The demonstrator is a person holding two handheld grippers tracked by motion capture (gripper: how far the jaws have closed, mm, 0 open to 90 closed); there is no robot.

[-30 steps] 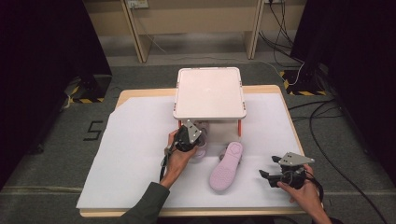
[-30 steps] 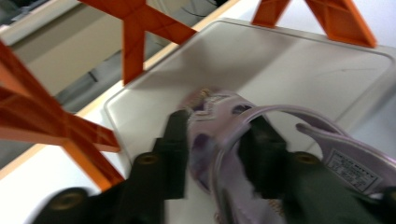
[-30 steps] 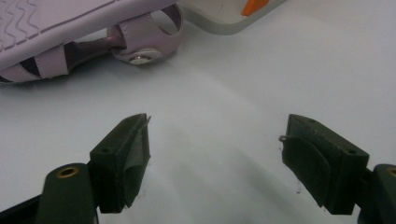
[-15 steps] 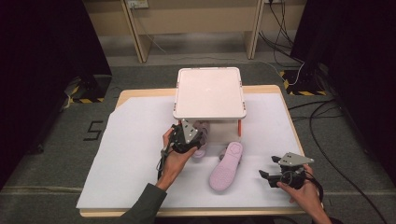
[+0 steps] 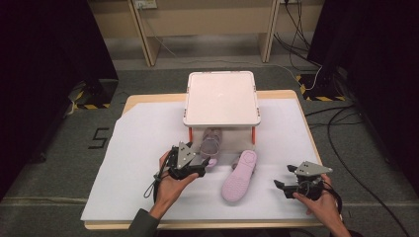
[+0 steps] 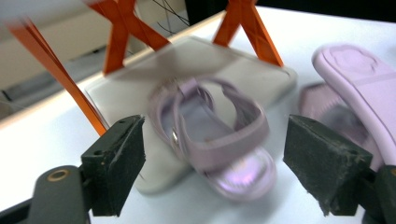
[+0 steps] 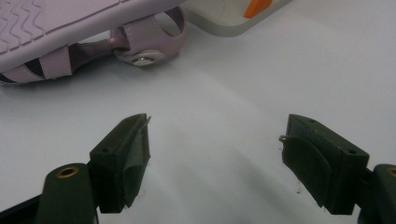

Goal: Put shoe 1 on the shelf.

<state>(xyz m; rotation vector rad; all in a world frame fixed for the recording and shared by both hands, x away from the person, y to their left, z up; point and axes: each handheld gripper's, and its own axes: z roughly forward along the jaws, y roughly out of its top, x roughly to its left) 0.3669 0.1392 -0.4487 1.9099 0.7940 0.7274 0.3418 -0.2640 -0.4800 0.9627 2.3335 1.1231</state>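
- I count two lilac sandals: an upright sandal [image 5: 211,140] on the rack's lower shelf and an overturned sandal [image 5: 239,176] lying sole-up on the sheet.
- One white rack [image 5: 221,97] with a flat top, and I'm seeing orange legs [image 6: 119,28] under it, at least three in the left gripper view.
- One white sheet [image 5: 133,163] over one wooden table [image 5: 148,97].
- Two hand-held grippers: left gripper [image 5: 205,168], right gripper [image 5: 280,186].
- Two hands in frame.
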